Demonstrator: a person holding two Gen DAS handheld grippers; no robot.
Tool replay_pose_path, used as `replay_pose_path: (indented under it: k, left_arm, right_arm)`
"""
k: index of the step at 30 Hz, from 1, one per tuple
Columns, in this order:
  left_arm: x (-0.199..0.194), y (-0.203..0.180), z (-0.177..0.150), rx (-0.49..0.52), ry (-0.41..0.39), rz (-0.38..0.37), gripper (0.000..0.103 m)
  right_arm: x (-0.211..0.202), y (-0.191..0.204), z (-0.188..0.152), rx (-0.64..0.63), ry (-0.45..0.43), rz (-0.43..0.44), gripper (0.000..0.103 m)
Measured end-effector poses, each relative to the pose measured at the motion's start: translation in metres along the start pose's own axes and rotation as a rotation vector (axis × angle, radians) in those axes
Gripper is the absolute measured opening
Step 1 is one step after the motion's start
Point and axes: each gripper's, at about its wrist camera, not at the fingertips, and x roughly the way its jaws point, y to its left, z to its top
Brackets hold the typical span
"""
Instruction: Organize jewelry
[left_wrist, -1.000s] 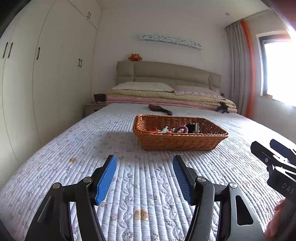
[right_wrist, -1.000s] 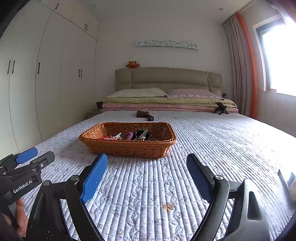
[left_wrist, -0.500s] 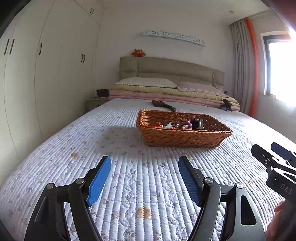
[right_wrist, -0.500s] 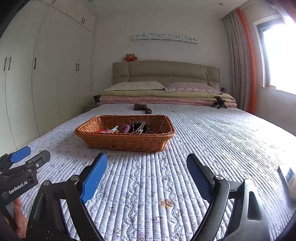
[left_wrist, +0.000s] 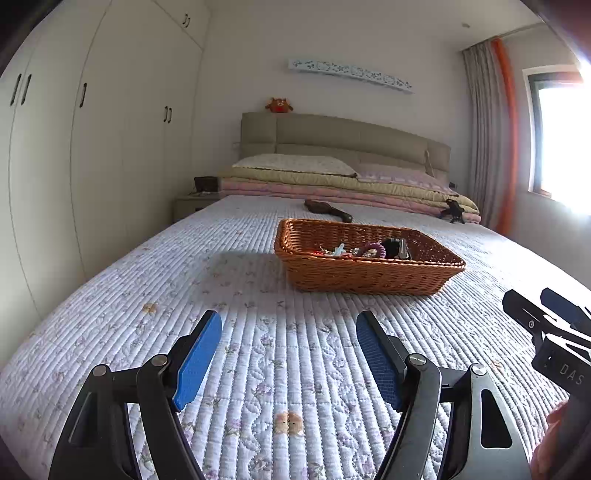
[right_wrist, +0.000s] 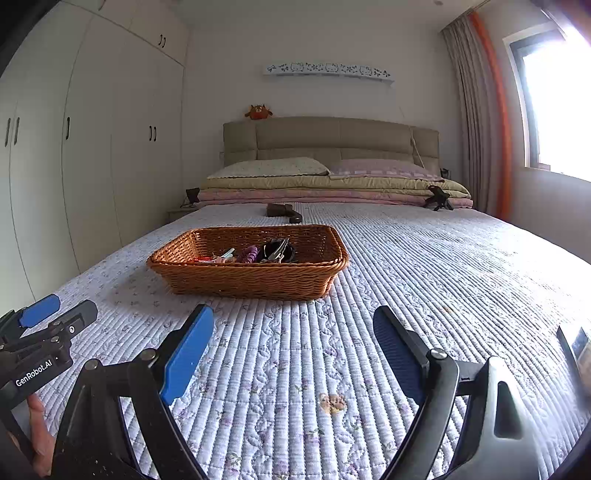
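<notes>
Since the earlier frame the left tongs (left_wrist: 289, 325) have spread wider; both left and right tongs (right_wrist: 293, 320) gape empty above the bed (left_wrist: 258, 350), short of the jewelry basket (right_wrist: 255, 275).

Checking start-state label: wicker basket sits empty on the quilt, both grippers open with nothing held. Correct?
Not quite: the basket isn't empty. The right wrist view shows a small pile of jewelry lying inside it, and the left wrist view shows it too. The rest stands: the basket sits on the quilt, and the left gripper and right gripper are open with nothing held.
</notes>
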Motion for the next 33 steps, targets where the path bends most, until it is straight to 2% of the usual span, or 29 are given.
replay_pose_path:
  k: [33]
  left_arm:
    - [0.0039,0.0,-0.0015,-0.008,0.042,-0.019,0.077]
  right_arm:
    - [0.0044,-0.0009,-0.0022,0.013,0.016,0.018,0.091]
